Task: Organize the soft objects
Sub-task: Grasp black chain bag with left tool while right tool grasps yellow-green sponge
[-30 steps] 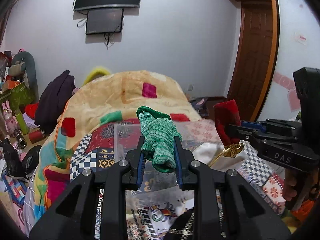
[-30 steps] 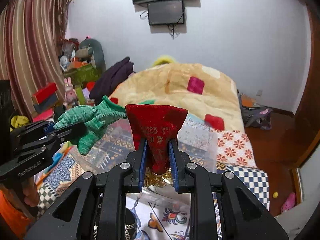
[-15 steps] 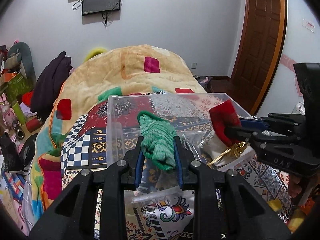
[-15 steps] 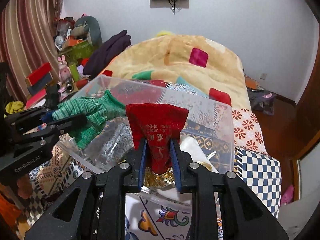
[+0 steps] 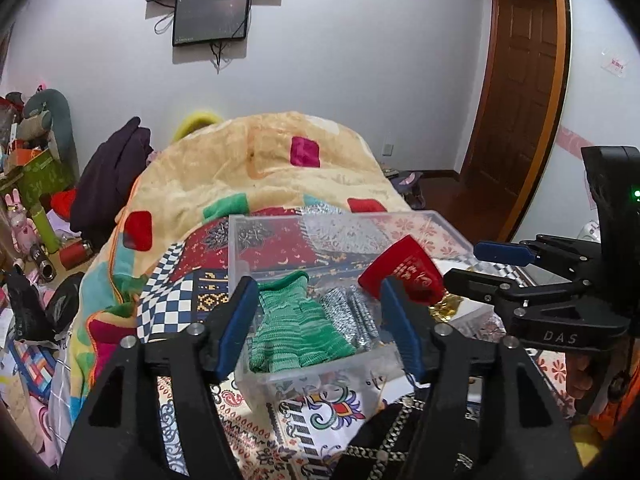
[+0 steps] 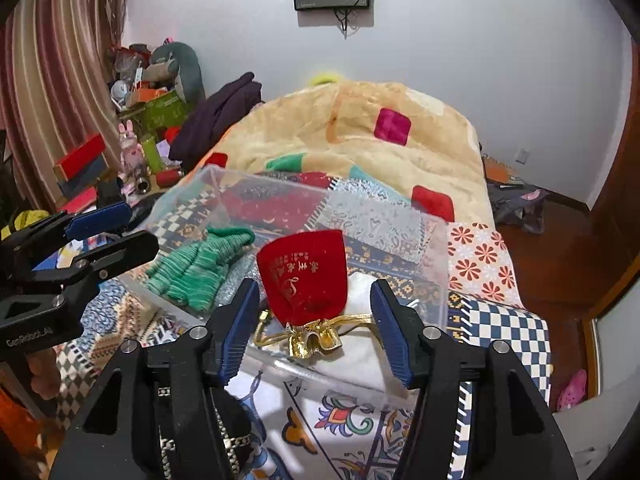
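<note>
A clear plastic bin [image 5: 240,248] [image 6: 436,264] sits on the patterned bed cover. A green knit glove [image 5: 296,328] [image 6: 196,268] lies in its left side, next to a silvery grey cloth [image 5: 352,316]. A red velvet pouch [image 6: 304,276] [image 5: 404,272] with a gold tie lies in the right side on a white cloth [image 6: 360,292]. My left gripper [image 5: 316,324] is open just in front of the glove and holds nothing. My right gripper [image 6: 316,324] is open around the pouch's gold end without gripping it.
A beige blanket [image 5: 280,176] with coloured squares is heaped behind the bin. Dark clothes [image 5: 116,172] and cluttered toys and boxes [image 6: 152,112] stand at the left. A wooden door [image 5: 520,100] is at the right, and a screen [image 5: 212,16] hangs on the wall.
Both grippers lowered to the bin and opened. The green glove dropped from the left gripper into the bin; the red pouch dropped from the right gripper into the bin.
</note>
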Demonstrator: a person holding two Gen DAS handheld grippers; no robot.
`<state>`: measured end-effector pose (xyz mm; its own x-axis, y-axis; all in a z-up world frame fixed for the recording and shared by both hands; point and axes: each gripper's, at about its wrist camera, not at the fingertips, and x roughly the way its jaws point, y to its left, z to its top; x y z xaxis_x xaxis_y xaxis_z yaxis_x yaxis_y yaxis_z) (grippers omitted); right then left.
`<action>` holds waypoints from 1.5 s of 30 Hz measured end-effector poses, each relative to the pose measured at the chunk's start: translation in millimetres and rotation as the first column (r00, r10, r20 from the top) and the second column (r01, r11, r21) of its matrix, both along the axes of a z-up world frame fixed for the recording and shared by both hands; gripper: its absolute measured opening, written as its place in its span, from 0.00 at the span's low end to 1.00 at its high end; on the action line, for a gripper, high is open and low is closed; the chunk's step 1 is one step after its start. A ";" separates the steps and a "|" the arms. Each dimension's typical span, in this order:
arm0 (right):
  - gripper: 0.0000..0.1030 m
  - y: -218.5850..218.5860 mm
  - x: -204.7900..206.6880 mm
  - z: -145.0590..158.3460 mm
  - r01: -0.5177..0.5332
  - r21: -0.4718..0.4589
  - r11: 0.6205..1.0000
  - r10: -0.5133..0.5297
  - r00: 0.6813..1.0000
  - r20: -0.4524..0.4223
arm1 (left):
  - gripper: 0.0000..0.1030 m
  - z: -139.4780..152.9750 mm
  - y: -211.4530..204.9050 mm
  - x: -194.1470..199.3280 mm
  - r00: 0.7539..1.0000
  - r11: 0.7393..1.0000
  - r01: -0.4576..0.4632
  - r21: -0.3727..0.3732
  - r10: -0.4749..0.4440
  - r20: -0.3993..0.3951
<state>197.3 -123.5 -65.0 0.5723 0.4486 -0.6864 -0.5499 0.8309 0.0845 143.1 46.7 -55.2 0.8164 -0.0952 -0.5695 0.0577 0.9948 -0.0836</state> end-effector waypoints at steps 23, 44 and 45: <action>0.66 -44.7 -81.4 -1.6 -0.009 0.010 1.000 0.009 0.999 -0.032 | 0.86 -7.2 -40.1 -80.4 0.996 0.997 0.078 0.012 -0.077 -0.047; 0.40 -46.7 -99.1 -68.0 -0.066 0.002 0.998 0.065 0.974 -0.218 | 0.39 -70.7 -58.5 -72.2 0.963 0.987 0.137 -0.086 -0.153 -0.220; 0.37 -46.7 -99.3 -67.7 -0.066 0.004 0.998 0.066 0.974 -0.215 | 0.37 -70.7 -58.4 -72.1 0.963 0.986 0.139 -0.088 -0.156 -0.219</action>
